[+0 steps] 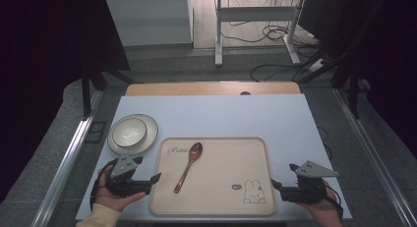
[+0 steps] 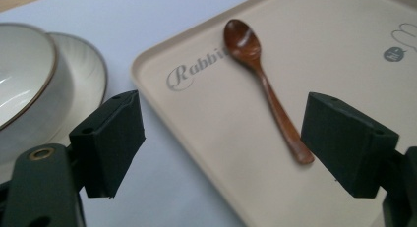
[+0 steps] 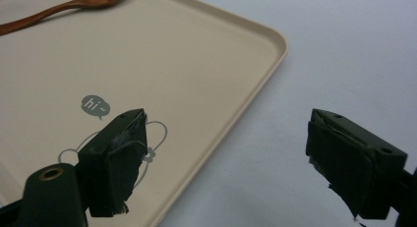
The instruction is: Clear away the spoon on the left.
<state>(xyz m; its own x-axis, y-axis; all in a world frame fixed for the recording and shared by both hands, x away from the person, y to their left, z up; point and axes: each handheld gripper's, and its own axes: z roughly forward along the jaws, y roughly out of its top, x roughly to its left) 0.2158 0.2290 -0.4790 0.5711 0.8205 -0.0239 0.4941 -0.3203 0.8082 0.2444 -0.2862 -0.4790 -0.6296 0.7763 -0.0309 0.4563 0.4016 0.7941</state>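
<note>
Wooden item: a brown spoon (image 1: 188, 166) lies loose on the beige tray (image 1: 255, 147), in its left half, bowl toward the far side, handle running near and slightly left.
Tray position: centred on the near part of the pale table (image 1: 226, 114).
Crockery: a white bowl (image 1: 129, 131) sits on a plate (image 1: 150, 127) at the far left, just off the tray's far-left corner.
Left gripper (image 1: 156, 178): jaws spread wide, nothing between them, hovering at the tray's near-left edge, aimed at the spoon handle (image 2: 284, 120).
Right gripper (image 1: 275, 184): jaws also wide and empty, straddling the tray's near-right rim (image 3: 216, 138), well apart from the spoon.
Step in hand: judged an approach, with no grasp made.
Next move: the left gripper would likely advance over the handle, lower, and close across its narrow width; the thin handle lying flat calls for a low, level entry.
</note>
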